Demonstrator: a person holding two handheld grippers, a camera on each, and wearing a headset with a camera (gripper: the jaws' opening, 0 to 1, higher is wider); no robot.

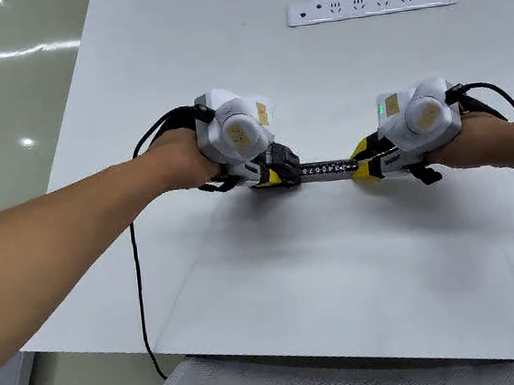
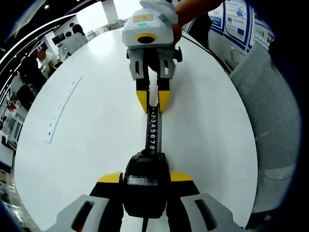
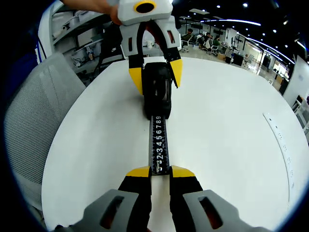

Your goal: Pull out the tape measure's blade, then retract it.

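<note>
A black tape measure case (image 1: 281,166) (image 2: 145,186) (image 3: 158,92) lies on the white table, clamped between the yellow-tipped jaws of my left gripper (image 1: 278,174) (image 2: 145,178) (image 3: 155,75). A short length of black blade (image 1: 326,168) (image 2: 152,128) (image 3: 159,145) with white numerals runs from the case to my right gripper (image 1: 361,162) (image 3: 154,171) (image 2: 152,100), which is shut on the blade's end. The two grippers face each other, close together, low over the table.
A white power strip (image 1: 371,2) (image 2: 62,107) (image 3: 282,145) lies flat at the table's far side. Black cables (image 1: 141,287) trail from both grippers over the near edge. A grey mesh chair (image 1: 286,382) stands by the near edge. Bare white tabletop (image 1: 338,267) surrounds the grippers.
</note>
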